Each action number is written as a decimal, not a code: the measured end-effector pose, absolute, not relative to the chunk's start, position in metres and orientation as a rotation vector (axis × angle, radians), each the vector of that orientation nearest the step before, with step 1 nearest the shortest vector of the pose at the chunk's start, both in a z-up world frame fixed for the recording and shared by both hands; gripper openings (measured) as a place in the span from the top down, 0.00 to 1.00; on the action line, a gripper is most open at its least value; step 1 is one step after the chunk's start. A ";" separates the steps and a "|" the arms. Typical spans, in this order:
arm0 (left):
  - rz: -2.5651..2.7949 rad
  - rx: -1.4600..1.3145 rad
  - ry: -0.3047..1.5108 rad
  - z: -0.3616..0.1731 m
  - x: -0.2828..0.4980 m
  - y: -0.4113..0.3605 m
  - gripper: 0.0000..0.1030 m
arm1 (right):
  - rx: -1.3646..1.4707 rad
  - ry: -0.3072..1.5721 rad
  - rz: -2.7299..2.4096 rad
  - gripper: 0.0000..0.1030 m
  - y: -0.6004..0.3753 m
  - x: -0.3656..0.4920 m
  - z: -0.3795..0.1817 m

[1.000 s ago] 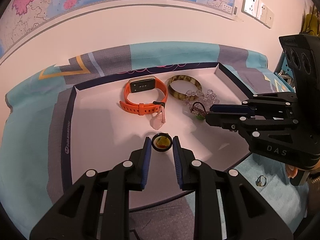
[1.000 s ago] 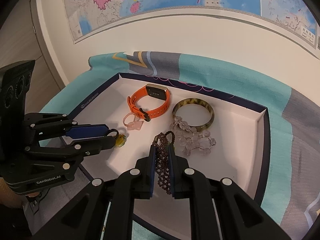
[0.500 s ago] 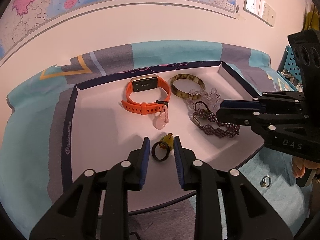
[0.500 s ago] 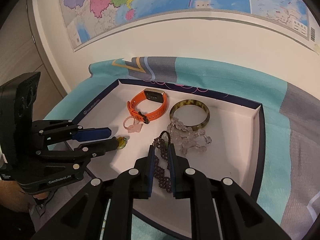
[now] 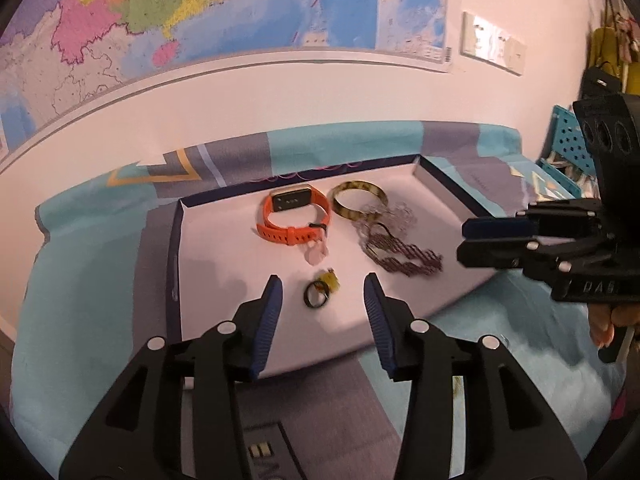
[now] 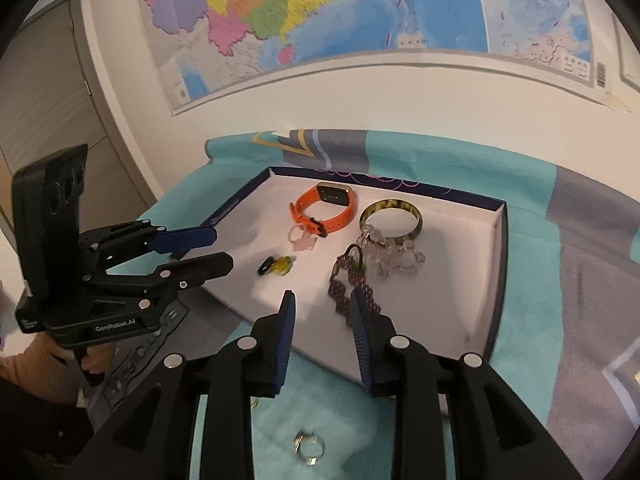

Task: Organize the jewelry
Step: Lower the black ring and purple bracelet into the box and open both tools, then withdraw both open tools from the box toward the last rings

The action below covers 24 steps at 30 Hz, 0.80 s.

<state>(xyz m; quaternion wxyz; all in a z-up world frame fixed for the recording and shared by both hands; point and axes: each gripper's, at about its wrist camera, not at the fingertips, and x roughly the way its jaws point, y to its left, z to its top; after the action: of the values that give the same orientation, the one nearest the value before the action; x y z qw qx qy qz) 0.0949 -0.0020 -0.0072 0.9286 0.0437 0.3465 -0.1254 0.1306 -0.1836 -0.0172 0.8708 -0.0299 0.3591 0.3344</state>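
The left gripper (image 5: 323, 304) now stands wide open and empty at lower centre; the black ring (image 5: 318, 294) it released lies on the tray (image 5: 224, 248) just beyond its fingertips. The right gripper (image 6: 323, 316) has likewise spread its jaws, dropping the dark beaded bracelet (image 6: 348, 280) mid-frame (both placements look finished); a silver ring (image 6: 308, 446) waits on the cloth below.
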 end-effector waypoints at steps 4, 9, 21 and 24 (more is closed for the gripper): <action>-0.293 0.101 0.697 -0.007 0.073 -0.002 0.57 | -0.067 0.748 0.706 0.70 -0.195 0.109 -0.018; -0.340 0.115 0.717 -0.016 0.054 -0.011 0.55 | -0.094 0.787 0.668 0.70 -0.204 0.087 -0.034; -0.406 0.133 0.780 -0.037 0.036 -0.033 0.50 | -0.114 0.851 0.619 0.66 -0.209 0.067 -0.065; -0.408 0.135 0.790 -0.038 0.036 -0.036 0.50 | -0.124 0.851 0.623 0.66 -0.205 0.065 -0.066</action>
<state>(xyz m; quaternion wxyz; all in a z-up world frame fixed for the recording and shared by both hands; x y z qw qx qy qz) 0.0361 -0.0364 -0.0384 0.9006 0.0651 0.3818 -0.1972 0.0645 -0.2053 -0.0664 0.8623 -0.0593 0.4060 0.2969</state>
